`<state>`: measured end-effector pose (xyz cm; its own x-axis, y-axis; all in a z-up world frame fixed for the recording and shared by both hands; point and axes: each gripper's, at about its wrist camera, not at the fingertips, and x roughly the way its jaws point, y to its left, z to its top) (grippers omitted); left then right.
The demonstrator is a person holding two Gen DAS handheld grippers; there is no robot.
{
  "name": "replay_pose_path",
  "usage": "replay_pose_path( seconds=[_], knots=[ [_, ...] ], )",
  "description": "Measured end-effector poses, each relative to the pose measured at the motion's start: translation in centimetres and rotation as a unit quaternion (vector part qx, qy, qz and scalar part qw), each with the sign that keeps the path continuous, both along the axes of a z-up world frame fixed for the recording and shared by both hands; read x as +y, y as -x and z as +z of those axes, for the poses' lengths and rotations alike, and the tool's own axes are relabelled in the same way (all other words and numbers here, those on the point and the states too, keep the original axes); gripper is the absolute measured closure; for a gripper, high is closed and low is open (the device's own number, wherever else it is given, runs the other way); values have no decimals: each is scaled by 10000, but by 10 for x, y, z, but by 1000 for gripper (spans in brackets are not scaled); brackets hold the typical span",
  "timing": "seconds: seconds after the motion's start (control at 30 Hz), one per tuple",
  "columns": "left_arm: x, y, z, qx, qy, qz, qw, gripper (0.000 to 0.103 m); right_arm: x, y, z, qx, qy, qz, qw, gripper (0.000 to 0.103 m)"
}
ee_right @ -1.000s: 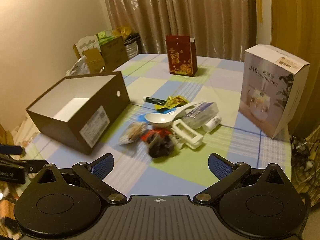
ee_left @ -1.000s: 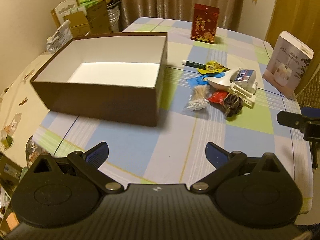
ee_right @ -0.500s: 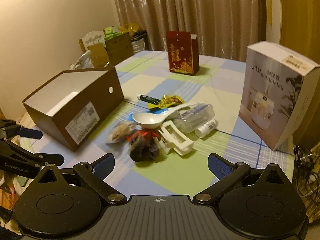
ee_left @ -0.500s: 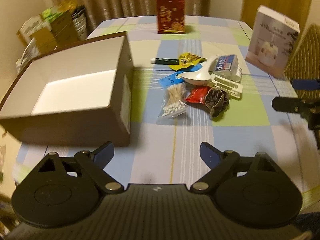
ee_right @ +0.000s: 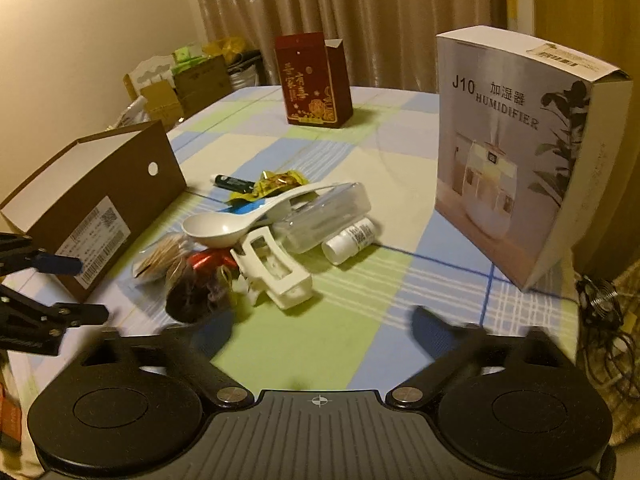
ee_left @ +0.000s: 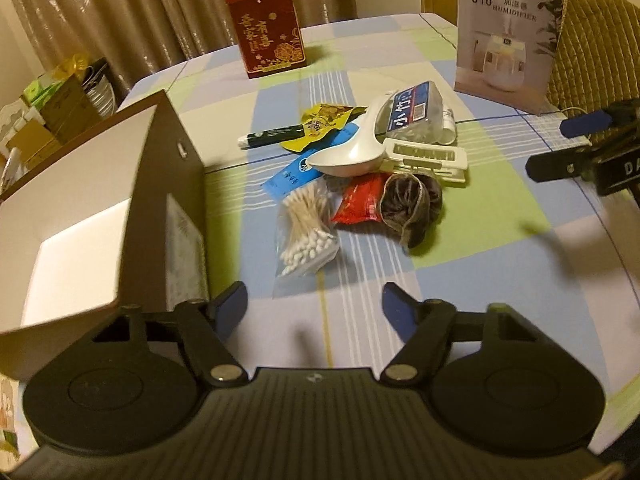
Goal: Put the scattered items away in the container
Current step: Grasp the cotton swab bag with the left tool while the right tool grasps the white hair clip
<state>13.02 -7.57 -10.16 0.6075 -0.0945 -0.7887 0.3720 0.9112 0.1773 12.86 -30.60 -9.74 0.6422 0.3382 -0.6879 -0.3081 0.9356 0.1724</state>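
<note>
Left gripper [ee_left: 316, 304] fingers closing, empty; right gripper [ee_right: 320, 328] fingers closing, empty.

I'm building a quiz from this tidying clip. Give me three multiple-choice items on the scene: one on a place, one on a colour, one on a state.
1. Where does the white spoon lie?
A. inside the brown box
B. on the pile of small items
C. on the humidifier box

2. What colour is the packet beside the bag of cotton swabs?
A. red
B. purple
C. white

3. What is in the brown box?
A. the spoon
B. the swabs
C. nothing visible

Answers:
1. B: the spoon rests across the heap, outside the box.
2. A: a red packet lies between the swabs and the dark pouch.
3. C: the left wrist view shows only bare white floor inside.
</note>
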Motion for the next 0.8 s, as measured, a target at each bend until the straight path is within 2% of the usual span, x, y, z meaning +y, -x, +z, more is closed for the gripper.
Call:
replay_pose_path(
  seconds=[0.1, 0.33, 0.43, 0.6, 0.7, 0.77, 0.8],
  knots=[
    [-1, -14, -11, 65, 5, 20, 10000, 44, -9, -13, -7, 71, -119, -35, 9999, 16],
    [-9, -37, -28, -89, -164, -124, 9997, 45, -27, -32, -17, 113, -266, -33, 9996, 16],
    [-12, -45, -34, -101, -181, -173, 9996, 53, -28, -38, -20, 91, -306, 77, 9995, 16],
    [-15, -53, -45, -181, -177, -159, 9996, 77, -24, -43, -22, 28, -441, 417, 9982, 16],
    [-13, -50, -40, -282, -157, -97, 9994, 87, -18, -46, -23, -29, -399, 796, 9960, 16],
    [-9, -47, -34, -265, -108, 0, 9996, 89, -13, -48, -26, -60, -353, 1068, 9936, 17],
    [-7, -46, -31, -235, -24, 55, 9997, 90, -11, -49, -27, -77, -355, 1196, 9922, 26]
  ],
)
